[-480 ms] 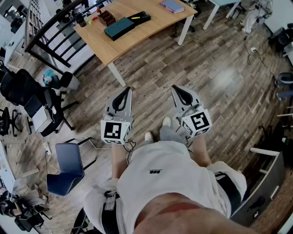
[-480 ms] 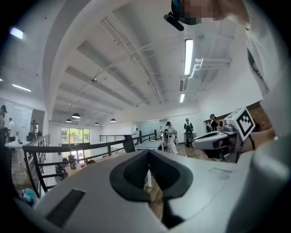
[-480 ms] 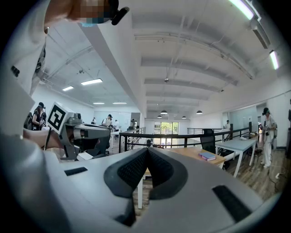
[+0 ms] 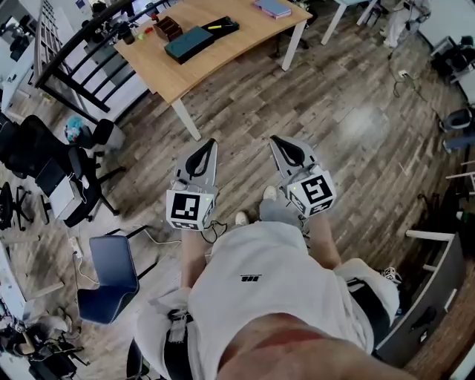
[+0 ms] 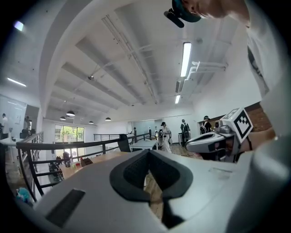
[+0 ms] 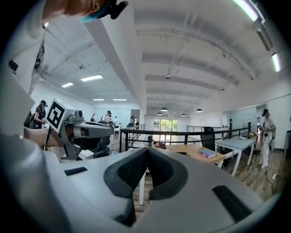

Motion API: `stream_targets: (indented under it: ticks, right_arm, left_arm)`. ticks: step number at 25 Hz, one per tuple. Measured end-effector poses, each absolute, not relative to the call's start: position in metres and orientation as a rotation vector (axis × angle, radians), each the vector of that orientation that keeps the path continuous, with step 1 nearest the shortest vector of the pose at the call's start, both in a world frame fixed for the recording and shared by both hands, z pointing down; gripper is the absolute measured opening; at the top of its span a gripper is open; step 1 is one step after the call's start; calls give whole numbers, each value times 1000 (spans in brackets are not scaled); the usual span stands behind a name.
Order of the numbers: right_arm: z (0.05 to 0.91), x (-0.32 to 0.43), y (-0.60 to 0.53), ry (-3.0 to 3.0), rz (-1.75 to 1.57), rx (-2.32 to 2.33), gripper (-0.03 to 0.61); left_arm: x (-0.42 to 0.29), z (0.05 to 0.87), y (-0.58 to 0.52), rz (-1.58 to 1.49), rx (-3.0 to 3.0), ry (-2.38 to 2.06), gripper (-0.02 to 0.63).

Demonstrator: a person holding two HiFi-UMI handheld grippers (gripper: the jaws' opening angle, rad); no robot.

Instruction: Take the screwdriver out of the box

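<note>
Far ahead on the wooden table (image 4: pixel 223 52) lies a black open case (image 4: pixel 223 27) with something yellow in it, beside a dark teal box (image 4: pixel 188 43). I cannot make out the screwdriver for certain. Both grippers are held out over the floor, well short of the table. My left gripper (image 4: pixel 210 143) is shut and holds nothing. My right gripper (image 4: pixel 276 139) is also shut and holds nothing. In the left gripper view the pads (image 5: pixel 136 170) meet. In the right gripper view the pads (image 6: pixel 159 168) meet too, with the table (image 6: pixel 191 151) beyond them.
A small brown box (image 4: pixel 172 27) and a purple book (image 4: pixel 272 7) also lie on the table. A black railing (image 4: pixel 82 56) runs behind it at the left. A black office chair (image 4: pixel 37 159) and a blue chair (image 4: pixel 111 267) stand at the left, and a dark cabinet (image 4: pixel 430 297) at the right.
The whole view has shifted slightly: the table sits a little higher and further left in the frame. Both grippers remain shut and side by side; the right one has edged left.
</note>
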State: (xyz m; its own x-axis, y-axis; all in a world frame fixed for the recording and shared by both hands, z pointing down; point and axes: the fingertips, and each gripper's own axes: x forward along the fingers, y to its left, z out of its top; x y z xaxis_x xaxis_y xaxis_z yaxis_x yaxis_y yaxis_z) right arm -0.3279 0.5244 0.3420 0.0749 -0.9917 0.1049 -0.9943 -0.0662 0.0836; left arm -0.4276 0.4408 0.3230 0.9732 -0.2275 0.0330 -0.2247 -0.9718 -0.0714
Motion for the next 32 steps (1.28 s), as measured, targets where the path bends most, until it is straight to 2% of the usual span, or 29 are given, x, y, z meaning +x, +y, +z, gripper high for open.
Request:
stream_targets:
  ticks: [11, 32]
  right_arm:
    - [345, -301, 494, -2020, 15, 2218, -5]
    - [352, -119, 352, -2108, 64, 2094, -5]
  left_arm:
    - [-394, 326, 414, -39, -3059, 301, 8]
    - [-217, 325, 281, -124, -3049, 438, 8]
